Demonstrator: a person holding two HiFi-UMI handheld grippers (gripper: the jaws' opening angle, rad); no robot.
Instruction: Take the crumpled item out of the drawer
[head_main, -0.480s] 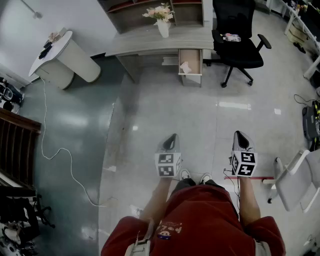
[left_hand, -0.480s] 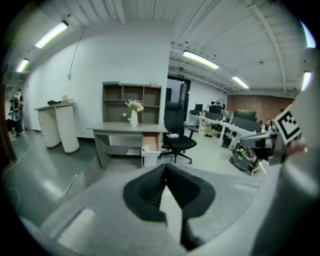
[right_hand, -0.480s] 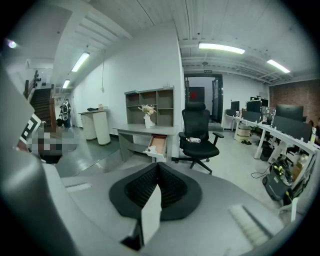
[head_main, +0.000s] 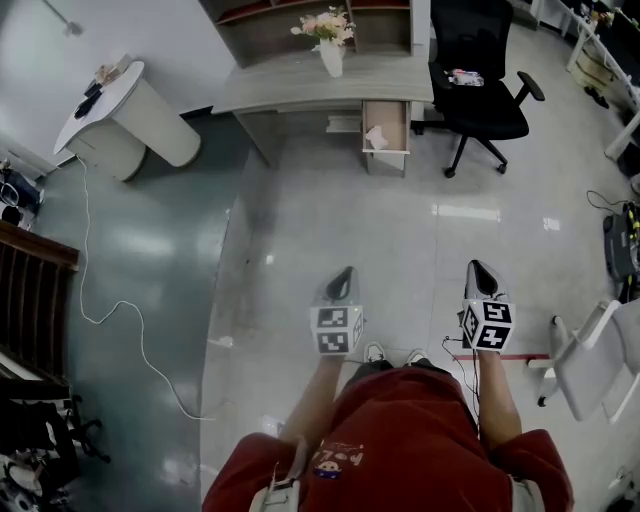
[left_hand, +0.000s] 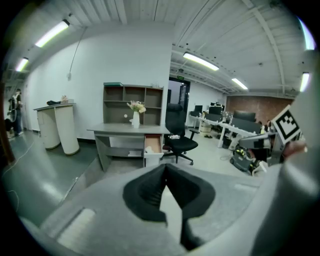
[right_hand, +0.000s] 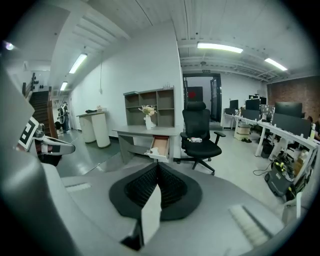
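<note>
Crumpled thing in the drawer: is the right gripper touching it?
Apart. The head view shows the right gripper near the person, with a wide stretch of floor between it and the crumpled item in the drawer.

The floor (head_main: 400, 240) is left open up to the pulled-out drawer (head_main: 386, 128), whose top is uncovered, while its right side is crowded by a black office chair (head_main: 478, 80) standing just beside the desk (head_main: 320, 82).
</note>
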